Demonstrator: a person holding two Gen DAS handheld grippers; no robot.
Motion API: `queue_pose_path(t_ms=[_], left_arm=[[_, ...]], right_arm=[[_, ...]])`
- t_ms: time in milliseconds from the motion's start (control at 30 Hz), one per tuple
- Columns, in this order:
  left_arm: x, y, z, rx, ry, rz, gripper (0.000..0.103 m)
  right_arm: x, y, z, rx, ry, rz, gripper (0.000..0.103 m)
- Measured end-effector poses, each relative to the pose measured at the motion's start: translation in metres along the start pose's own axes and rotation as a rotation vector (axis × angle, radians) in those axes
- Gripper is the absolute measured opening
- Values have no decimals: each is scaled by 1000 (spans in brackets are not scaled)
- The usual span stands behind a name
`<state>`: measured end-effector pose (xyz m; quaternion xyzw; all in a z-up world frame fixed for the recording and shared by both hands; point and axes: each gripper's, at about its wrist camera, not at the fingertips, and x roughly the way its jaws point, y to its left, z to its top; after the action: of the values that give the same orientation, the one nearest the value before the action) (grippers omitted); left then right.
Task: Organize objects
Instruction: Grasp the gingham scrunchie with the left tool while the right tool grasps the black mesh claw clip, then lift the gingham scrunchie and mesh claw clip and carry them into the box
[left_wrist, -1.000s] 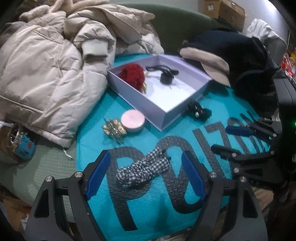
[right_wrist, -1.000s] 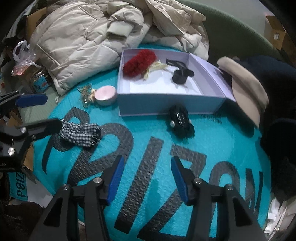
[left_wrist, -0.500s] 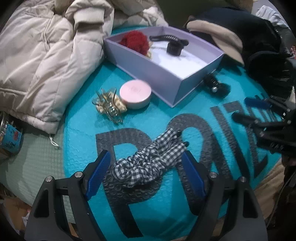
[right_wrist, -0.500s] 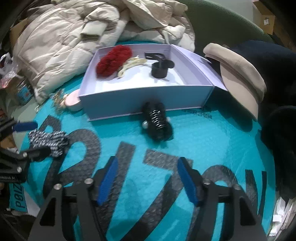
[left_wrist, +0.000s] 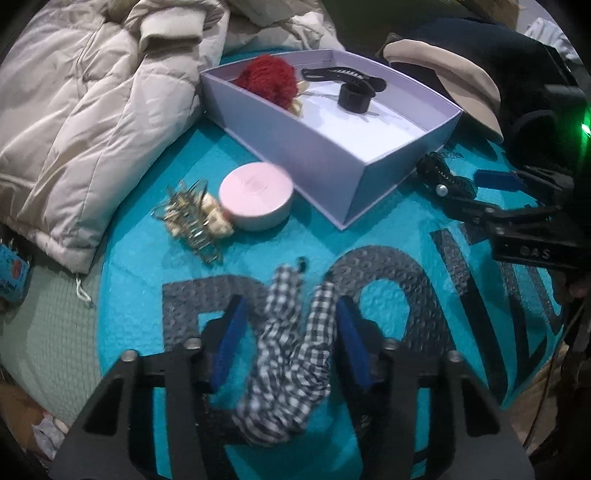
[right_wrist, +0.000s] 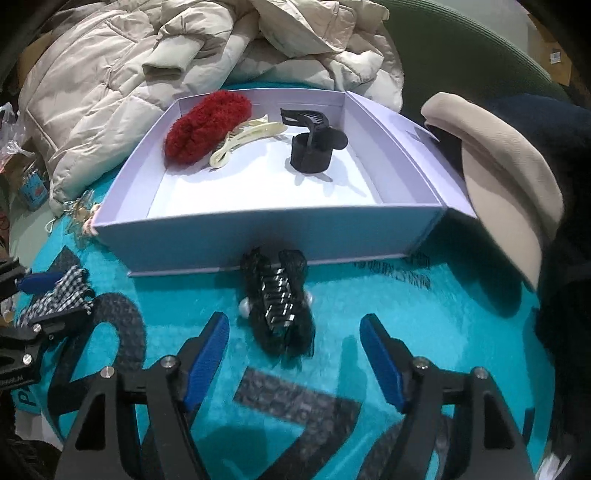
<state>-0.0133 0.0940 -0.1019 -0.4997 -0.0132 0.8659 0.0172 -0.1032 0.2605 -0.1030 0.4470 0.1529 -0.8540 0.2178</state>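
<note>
Because the checked scrunchie (left_wrist: 291, 354), lying on the teal mat (left_wrist: 325, 254) between the just-closing left gripper (left_wrist: 290, 343) whose pads hardly pinch it yet, looks soft and light, it should bunch easily mid-body, while the right gripper (right_wrist: 295, 354) gapes before the black claw clip (right_wrist: 279, 299).
</note>
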Motion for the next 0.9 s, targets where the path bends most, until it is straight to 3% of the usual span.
queue_pose_path(t_ms=[133, 167, 200, 467, 600, 900], left_arm=[[5, -10, 4, -6, -14, 23, 35], [6, -13, 6, -4, -13, 19, 31], [6, -15, 7, -3, -10, 16, 28], [7, -27, 9, 39, -9, 42, 23], [3, -32, 3, 14, -4, 1, 22], [-7, -43, -6, 10, 14, 14, 22]], right_arm=[[11, -3, 1, 5, -3, 19, 69], [12, -4, 0, 13, -2, 35, 59], [10, -6, 0, 34, -10, 63, 42], [-3, -3, -16, 39, 11, 33, 43], [-14, -1, -28, 48, 30, 24, 43], [-37, 18, -45, -7, 32, 11, 42]])
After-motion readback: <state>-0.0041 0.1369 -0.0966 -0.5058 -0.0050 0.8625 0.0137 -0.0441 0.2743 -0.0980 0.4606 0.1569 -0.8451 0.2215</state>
